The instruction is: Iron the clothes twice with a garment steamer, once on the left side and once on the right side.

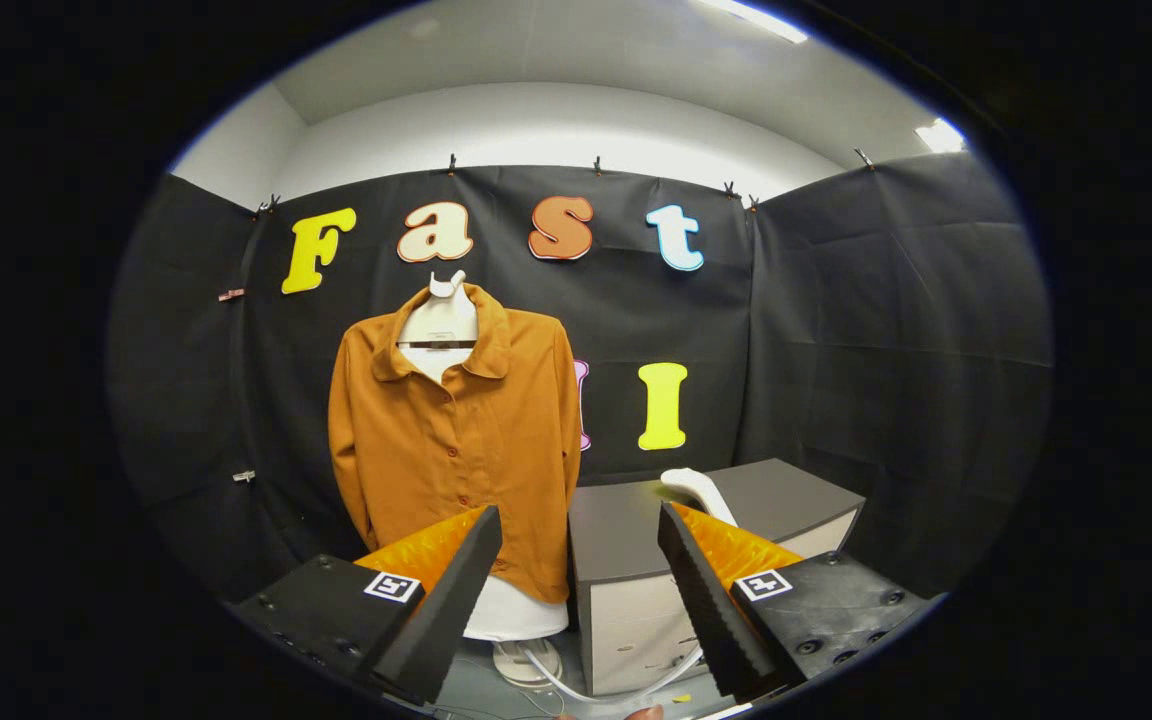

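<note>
The gripper's (578,560) spread fingers hide the orange shirt's (456,440) hem corner and most of the white steamer (701,492).

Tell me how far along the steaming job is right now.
Nothing looks done yet. The gripper is open and holds nothing; its fingers frame the gap between shirt and cabinet. The white steamer lies on the grey cabinet, just beyond the right finger, not yet picked up. The orange shirt hangs buttoned on the mannequin form, beyond the left finger. Left: grasp the steamer, then a pass on each side.
</note>
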`<state>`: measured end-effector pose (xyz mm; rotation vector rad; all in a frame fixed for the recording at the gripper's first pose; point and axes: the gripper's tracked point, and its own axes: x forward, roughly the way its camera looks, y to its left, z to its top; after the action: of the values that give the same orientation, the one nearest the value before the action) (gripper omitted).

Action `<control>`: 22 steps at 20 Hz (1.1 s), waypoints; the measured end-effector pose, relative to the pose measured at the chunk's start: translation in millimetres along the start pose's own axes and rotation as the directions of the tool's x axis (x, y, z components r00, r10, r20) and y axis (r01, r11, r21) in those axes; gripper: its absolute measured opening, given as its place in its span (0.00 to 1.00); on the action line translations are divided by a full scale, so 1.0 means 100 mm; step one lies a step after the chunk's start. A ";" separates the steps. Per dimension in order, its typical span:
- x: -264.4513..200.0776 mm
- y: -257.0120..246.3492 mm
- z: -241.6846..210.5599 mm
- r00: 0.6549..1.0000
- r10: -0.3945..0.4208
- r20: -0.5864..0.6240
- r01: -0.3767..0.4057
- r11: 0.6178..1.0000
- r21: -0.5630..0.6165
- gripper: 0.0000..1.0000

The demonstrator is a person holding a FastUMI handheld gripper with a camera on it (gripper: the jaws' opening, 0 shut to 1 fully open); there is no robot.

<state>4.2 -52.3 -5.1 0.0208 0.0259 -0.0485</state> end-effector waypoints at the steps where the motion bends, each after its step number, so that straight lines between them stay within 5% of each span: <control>1: 0.04 -0.08 -0.01 1.000 -0.005 -0.004 0.005 1.000 0.000 0.98; 7: 0.52 -0.81 -0.26 0.988 -0.073 -0.136 0.077 0.997 0.019 0.98; 12: 1.19 -1.35 -0.50 0.962 -0.043 -0.269 0.053 0.998 0.029 0.99; 22: 2.58 -2.03 -1.57 0.808 0.004 -0.589 0.014 1.000 0.026 0.99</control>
<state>247.6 -264.2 -173.3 0.0651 0.6550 -0.0458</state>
